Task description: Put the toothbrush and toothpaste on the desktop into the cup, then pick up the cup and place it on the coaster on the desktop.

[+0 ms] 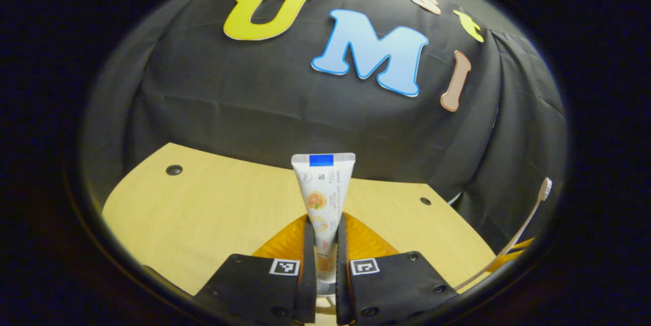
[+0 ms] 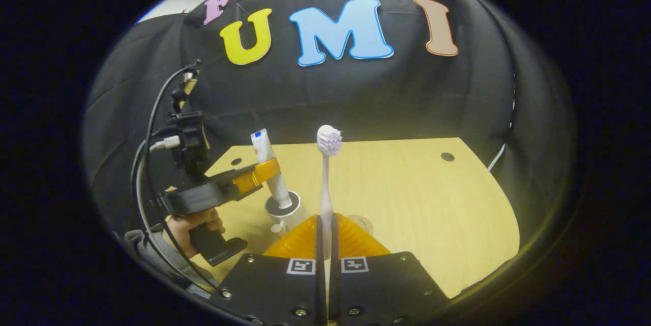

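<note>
Left tool [image 1: 325, 244] clamps toothpaste [image 1: 322, 188] upright, cap end just over cup [image 2: 283, 206] on table [image 2: 407, 199]. Right tool [image 2: 325, 244] grips toothbrush [image 2: 328, 173] by handle, bristles up, beside the cup.

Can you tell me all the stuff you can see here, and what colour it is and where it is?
toothpaste tube: one, white with an orange picture and a blue patch, upright between the left gripper's fingers, its lower end over the cup.
toothbrush: one, pale, bristles up, clamped in the right gripper.
cup: one, pale with a dark rim, on the desktop under the tube.
coaster: one, pale and round, partly hidden behind the right gripper.
desktop: one, light wood with small dark holes.
left gripper: one, shut on the tube.
right gripper: one, shut on the toothbrush.
hand: one, holding the left gripper's handle.
</note>
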Tool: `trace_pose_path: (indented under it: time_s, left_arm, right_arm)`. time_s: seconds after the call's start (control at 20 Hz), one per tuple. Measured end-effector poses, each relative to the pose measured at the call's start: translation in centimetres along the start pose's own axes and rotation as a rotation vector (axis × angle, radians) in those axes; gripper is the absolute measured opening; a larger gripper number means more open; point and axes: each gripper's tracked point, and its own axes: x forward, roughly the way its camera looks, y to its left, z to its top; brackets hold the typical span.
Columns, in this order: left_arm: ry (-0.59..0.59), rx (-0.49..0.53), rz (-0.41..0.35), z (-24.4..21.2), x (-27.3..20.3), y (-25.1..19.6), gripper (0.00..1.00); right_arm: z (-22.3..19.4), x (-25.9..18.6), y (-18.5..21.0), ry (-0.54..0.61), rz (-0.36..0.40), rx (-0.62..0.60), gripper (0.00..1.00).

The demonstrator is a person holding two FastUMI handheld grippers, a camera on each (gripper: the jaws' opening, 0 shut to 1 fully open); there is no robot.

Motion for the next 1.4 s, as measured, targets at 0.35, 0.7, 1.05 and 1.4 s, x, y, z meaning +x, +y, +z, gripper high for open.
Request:
trace_pose_path:
  time_s: [0.35,0.7,1.05,1.4]
  left_arm:
    - [0.116,0.009,0.027,-4.3,1.5,1.2,0.29]
    - [0.155,0.058,0.010,-5.7,0.9,0.6,0.55]
    - [0.148,0.008,0.012,-5.4,-4.6,0.9,0.77]
    - [0.115,-0.052,0.082,-5.3,-12.5,3.8,0.83]
  right_arm:
    - [0.6,1.2,0.9,0.016,0.022,-0.020,0.04]
    - [1.2,1.6,1.5,0.011,0.058,-0.013,0.04]
    - [3.6,3.1,2.7,-0.037,0.112,-0.033,0.04]
    - [5.6,6.1,6.0,-0.093,0.214,-0.077,0.04]
